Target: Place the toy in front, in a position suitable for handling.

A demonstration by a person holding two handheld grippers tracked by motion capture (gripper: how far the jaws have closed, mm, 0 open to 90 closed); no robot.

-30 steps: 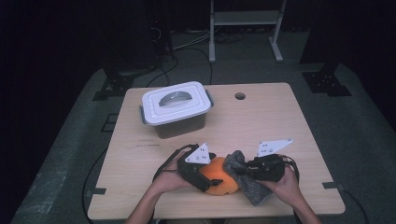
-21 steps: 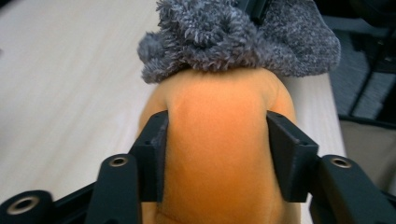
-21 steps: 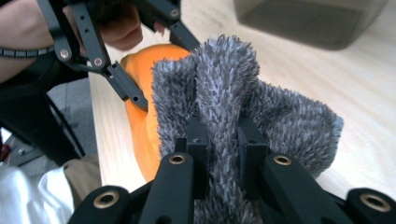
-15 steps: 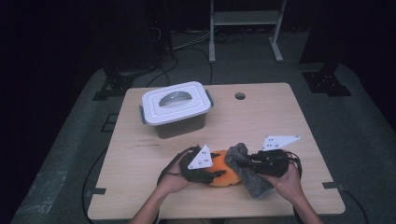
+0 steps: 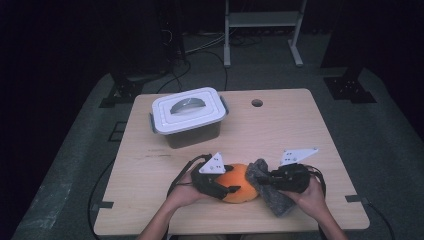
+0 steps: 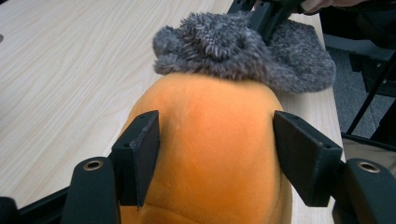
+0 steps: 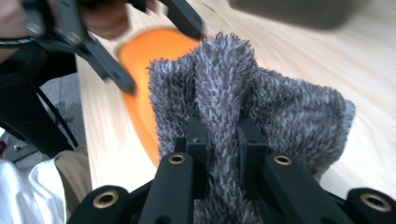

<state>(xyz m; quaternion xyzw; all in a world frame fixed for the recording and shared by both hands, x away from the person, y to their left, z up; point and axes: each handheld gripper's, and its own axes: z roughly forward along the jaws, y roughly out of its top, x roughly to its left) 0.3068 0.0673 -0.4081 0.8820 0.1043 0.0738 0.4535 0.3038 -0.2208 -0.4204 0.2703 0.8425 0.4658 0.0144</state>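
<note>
We look down on a light wooden tabletop (image 5: 300, 130) where a person's 2 hands each hold a black 2-jaw gripper near the front edge. Between them lies an orange plush toy (image 5: 241, 183) with a fuzzy grey cloth (image 5: 272, 192) touching its right side.

The left gripper (image 5: 227, 189) sits at the toy's left side. In the left gripper view its jaws straddle the rounded orange body (image 6: 210, 154) — the left pad touches the plush, and the right pad stands just at its flank, though we cannot tell whether it presses in. The jaws have just been opening a little, with the toy between them, so we read this as a loose straddle, not a firm hold.

The right gripper (image 5: 270, 179) is clamped on the grey cloth. In the right gripper view its 2 jaws stand close together with a ridge of grey pile (image 7: 224, 116) pinched between them, and the rest of the cloth spreads out onto the tabletop. The orange toy (image 7: 154, 51) shows behind the cloth there, blurred, with the other gripper's jaws at it.

Farther back on the left stands a lidded white storage box (image 5: 187, 116), well apart from both hands — its lid is on, with a grey handle on top. A small round hole (image 5: 257, 103) sits near the tabletop's far edge.
</note>
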